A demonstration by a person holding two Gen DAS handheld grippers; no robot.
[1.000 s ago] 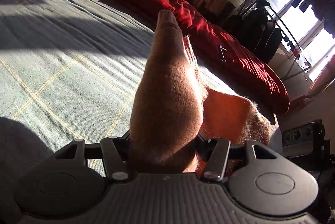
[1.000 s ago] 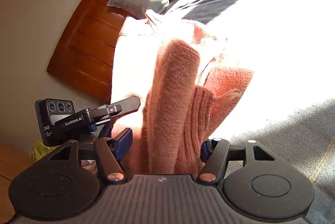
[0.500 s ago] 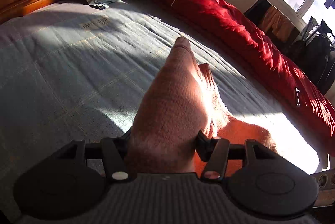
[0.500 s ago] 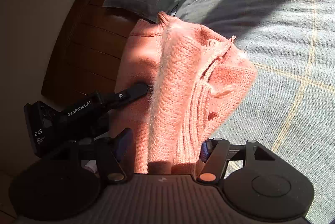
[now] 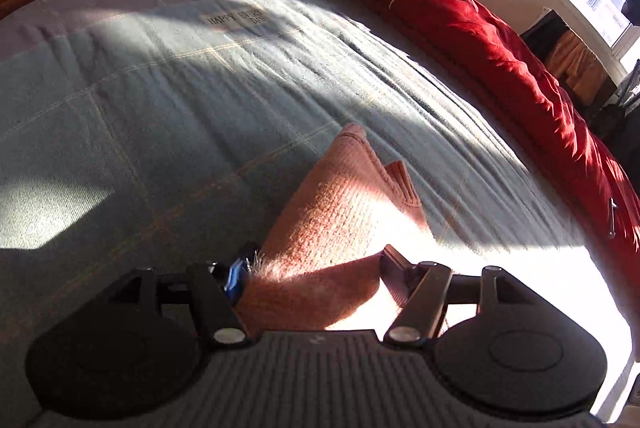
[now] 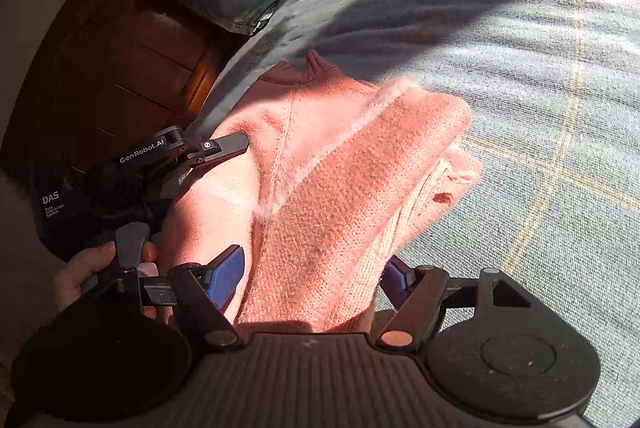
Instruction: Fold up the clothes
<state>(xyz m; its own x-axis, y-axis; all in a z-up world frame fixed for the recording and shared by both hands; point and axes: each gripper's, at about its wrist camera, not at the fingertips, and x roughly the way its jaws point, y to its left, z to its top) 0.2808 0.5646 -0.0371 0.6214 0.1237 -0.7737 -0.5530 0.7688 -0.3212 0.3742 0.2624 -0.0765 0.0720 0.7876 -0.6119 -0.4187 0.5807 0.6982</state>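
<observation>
soft, limp pink sweater point(image 6: 320, 188) on the bed point(image 5: 160, 108), best pinched at folded edges, between both opening claws, left claw point(image 5: 312, 268) and right claw point(image 6: 312, 276).

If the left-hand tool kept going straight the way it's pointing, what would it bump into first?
Most likely the pink sweater lying between its opening jaws, then the grey-green bedspread just beneath; depth is hard to judge.

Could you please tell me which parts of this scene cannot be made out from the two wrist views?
- Left wrist view: the sweater near the left gripper, whose jaws are opening, runs under the gripper body; glare whitens the bed to its right.
- Right wrist view: the sweater's near end sits behind the right gripper, also opening.
- Right wrist view: the hand is mostly hidden by the gripper.
</observation>
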